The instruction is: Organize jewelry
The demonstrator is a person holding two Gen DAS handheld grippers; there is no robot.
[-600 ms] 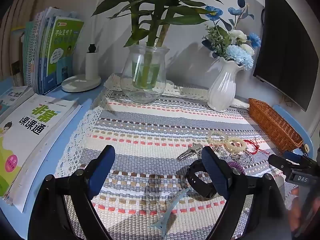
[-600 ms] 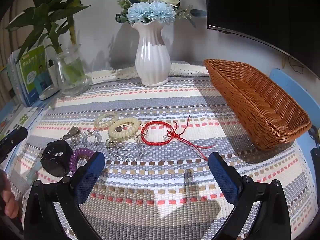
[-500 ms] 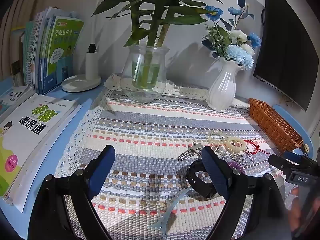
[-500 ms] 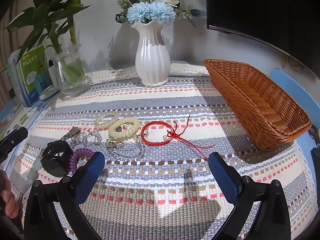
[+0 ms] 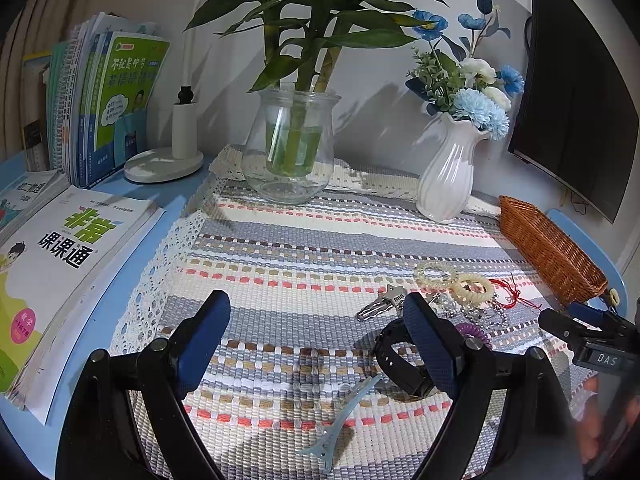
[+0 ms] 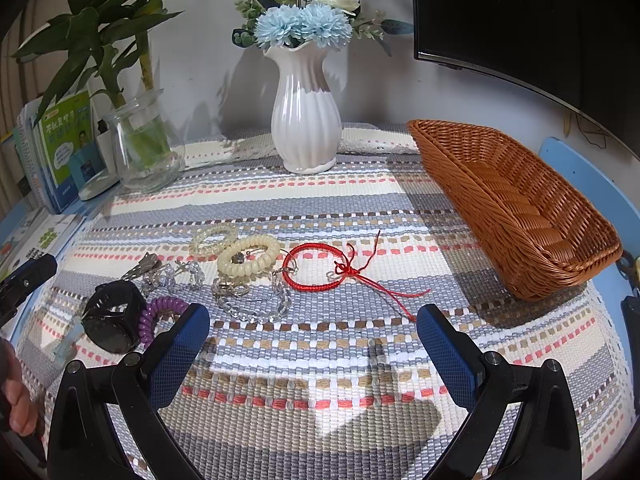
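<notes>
Jewelry lies loose on the striped mat (image 6: 320,200): a red string bracelet (image 6: 316,268), a cream coil bracelet (image 6: 248,255), a pale bead bracelet (image 6: 213,238), a clear chain (image 6: 256,308), a purple coil tie (image 6: 158,316), a black watch (image 6: 112,318) and a silver clip (image 5: 380,304). A light blue hair clip (image 5: 344,412) lies nearest the left gripper. An empty wicker basket (image 6: 516,208) sits at the right. My right gripper (image 6: 312,344) hangs open just short of the red bracelet. My left gripper (image 5: 320,332) is open over bare mat, the watch (image 5: 400,356) beside its right finger.
A white vase of flowers (image 6: 304,120) and a glass jar with a plant (image 5: 290,148) stand at the back. Books (image 5: 52,264) lie at the left beside a white lamp base (image 5: 164,164). A dark monitor (image 6: 520,20) hangs at the right rear.
</notes>
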